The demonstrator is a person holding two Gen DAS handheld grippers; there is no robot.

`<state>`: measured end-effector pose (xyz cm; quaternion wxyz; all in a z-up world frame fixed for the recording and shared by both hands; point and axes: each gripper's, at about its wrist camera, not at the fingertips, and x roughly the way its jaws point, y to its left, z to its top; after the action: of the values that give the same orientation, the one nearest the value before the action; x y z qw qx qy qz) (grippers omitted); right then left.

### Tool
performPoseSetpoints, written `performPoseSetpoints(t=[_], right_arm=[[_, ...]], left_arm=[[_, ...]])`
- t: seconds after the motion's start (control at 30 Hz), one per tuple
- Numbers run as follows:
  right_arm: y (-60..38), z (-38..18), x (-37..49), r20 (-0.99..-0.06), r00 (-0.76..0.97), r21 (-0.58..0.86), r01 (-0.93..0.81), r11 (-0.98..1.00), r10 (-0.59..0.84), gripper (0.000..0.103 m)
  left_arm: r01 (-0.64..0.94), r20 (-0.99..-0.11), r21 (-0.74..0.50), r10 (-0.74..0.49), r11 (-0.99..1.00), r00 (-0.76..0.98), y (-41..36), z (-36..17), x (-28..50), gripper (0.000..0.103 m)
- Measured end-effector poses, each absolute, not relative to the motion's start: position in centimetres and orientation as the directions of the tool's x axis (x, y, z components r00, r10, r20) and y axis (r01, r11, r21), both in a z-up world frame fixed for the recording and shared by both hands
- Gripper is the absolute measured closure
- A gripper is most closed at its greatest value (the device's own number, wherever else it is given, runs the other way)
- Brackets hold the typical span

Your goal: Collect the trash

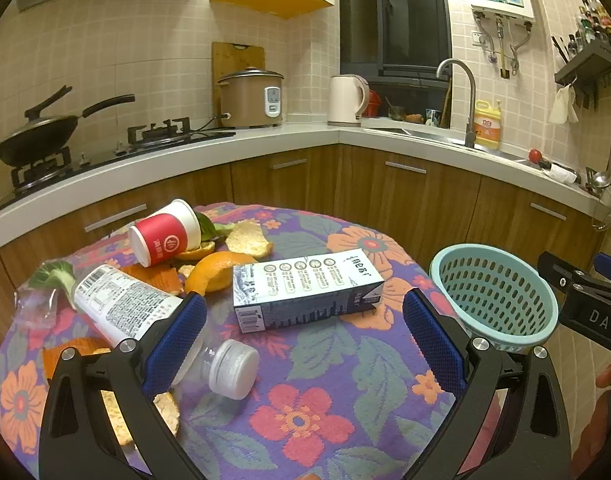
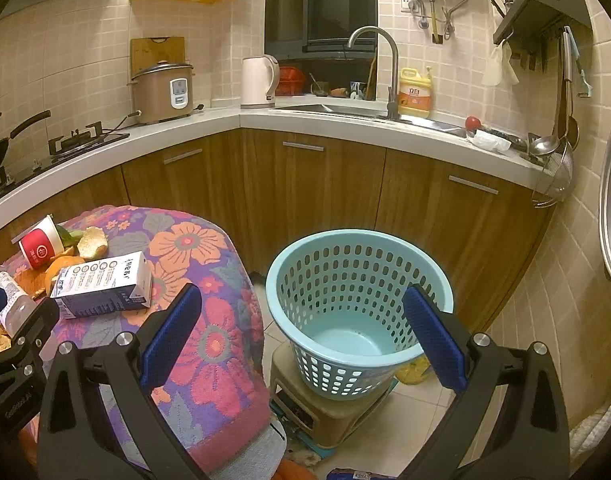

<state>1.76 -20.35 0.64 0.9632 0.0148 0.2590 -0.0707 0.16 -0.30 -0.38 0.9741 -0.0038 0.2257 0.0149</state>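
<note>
On floral table: carton (image 1: 305, 290) lying flat | left claw (image 1: 305, 336) released (bottle (image 1: 145, 316) beside) | right claw (image 2: 301, 332) released, empty.

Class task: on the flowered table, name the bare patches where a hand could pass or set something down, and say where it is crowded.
Free: near cloth in front of the milk carton, and the far right cloth between carton and basket. Crowded: far left, around cup, orange peels and bottle.

Woven floral tablecloth (image 1: 313, 420), perforated plastic basket (image 2: 357, 280), glossy printed carton (image 1: 305, 288).
</note>
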Motion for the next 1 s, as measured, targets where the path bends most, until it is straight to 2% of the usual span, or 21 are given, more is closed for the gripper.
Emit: performPoseSetpoints(t=[0.5,0.77,1.0], right_arm=[[-19.6,1.1,1.6,-0.497,0.862,-0.010,0.108,0.994,-0.098,0.007],[-16.2,1.7,0.9,-0.491,0.871,0.004,-0.024,1.000,0.023,0.007],[-11.3,1.2,0.4,-0.515,0.844,0.006,-0.168,0.986,0.147,0.007]], left_arm=[[-0.038,-0.434,-0.014,0.028,0.999,0.900,-0.2,-0.3,0.0,0.008],[-0.029,-0.439,-0.095,-0.016,0.995,0.898,3.0,1.0,-2.4,0.008],[-0.129,-0.457,-0.124,0.059,0.984,0.888,9.3,2.1,-6.5,0.008]])
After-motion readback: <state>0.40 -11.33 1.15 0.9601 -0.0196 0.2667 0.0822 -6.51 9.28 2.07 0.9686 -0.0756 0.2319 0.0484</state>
